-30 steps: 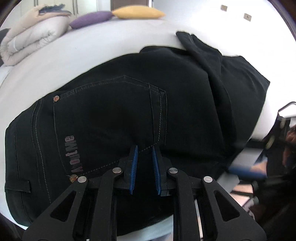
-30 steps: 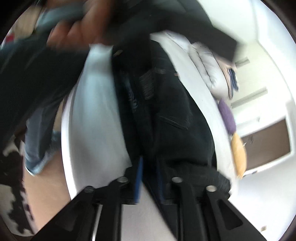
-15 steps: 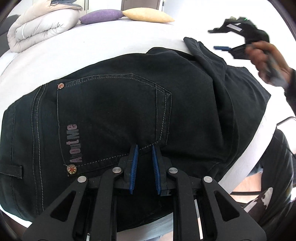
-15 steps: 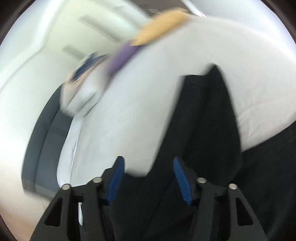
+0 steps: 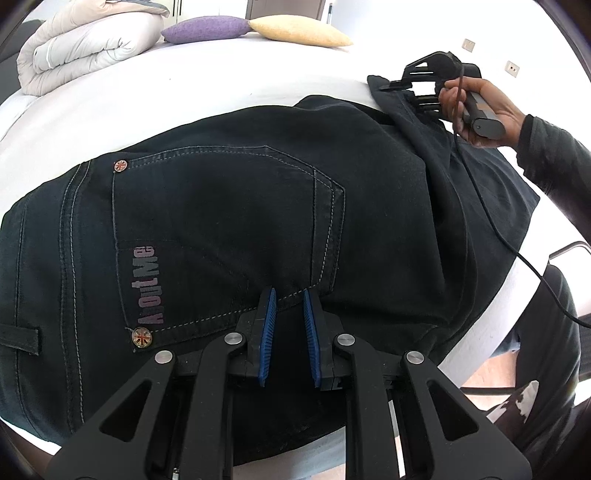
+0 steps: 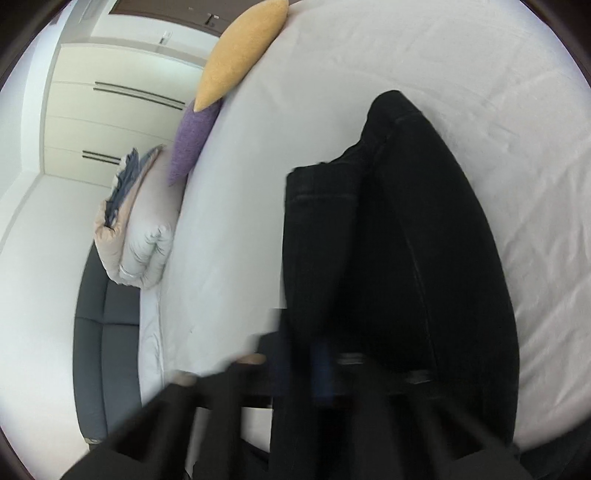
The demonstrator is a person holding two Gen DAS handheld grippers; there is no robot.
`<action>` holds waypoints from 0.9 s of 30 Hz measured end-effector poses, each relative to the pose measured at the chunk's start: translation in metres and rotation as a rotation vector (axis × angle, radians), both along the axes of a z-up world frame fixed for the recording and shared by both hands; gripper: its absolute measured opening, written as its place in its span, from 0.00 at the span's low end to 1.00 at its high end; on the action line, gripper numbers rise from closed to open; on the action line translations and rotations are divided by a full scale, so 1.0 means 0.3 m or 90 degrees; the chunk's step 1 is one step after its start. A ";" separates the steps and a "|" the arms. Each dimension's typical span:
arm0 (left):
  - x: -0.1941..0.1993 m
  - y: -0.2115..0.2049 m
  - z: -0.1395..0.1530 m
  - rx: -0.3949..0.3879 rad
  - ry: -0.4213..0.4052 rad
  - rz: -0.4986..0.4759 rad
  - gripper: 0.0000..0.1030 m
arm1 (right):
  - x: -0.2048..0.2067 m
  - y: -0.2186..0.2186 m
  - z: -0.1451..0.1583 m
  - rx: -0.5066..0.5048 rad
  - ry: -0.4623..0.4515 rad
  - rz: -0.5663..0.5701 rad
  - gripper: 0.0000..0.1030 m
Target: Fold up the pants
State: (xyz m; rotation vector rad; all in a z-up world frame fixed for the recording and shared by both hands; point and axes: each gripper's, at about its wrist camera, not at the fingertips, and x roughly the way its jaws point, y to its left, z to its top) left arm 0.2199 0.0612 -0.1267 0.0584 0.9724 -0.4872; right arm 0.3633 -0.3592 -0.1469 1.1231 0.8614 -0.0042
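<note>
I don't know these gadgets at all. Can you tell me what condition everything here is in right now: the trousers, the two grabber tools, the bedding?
Black denim pants: lying on the white bed, back pocket up, partly folded.
Left gripper: slightly open, over the pocket, gripping nothing.
Right gripper: at the far pant-leg end; blurred, grip unclear.
Pale quilt: folded.
Purple pillow: lying flat.
Yellow pillow: lying flat.

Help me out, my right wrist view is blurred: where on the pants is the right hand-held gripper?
Observer: The right hand-held gripper is at the far leg hem of the pants.
Operator: And the left one?
Observer: The left hand-held gripper sits at the back pocket, its lower seam, pads slightly apart.
Operator: Anything trailing?
Observer: A black cable runs from the right hand across the pants.
</note>
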 end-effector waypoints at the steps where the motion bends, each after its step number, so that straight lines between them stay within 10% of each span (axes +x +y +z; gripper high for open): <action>1: 0.001 0.000 0.000 0.002 0.001 0.000 0.15 | -0.012 -0.010 0.009 -0.006 -0.010 -0.002 0.07; 10: 0.011 -0.022 0.007 0.018 0.008 -0.003 0.15 | -0.512 -0.241 0.188 -0.046 -0.103 -0.144 0.05; 19: 0.046 -0.056 0.015 0.041 0.027 -0.003 0.15 | -1.174 -0.370 -0.023 0.016 -0.047 -0.347 0.04; 27: 0.057 -0.086 0.021 0.055 0.031 0.018 0.15 | -1.244 -0.378 -0.025 0.005 -0.071 -0.357 0.04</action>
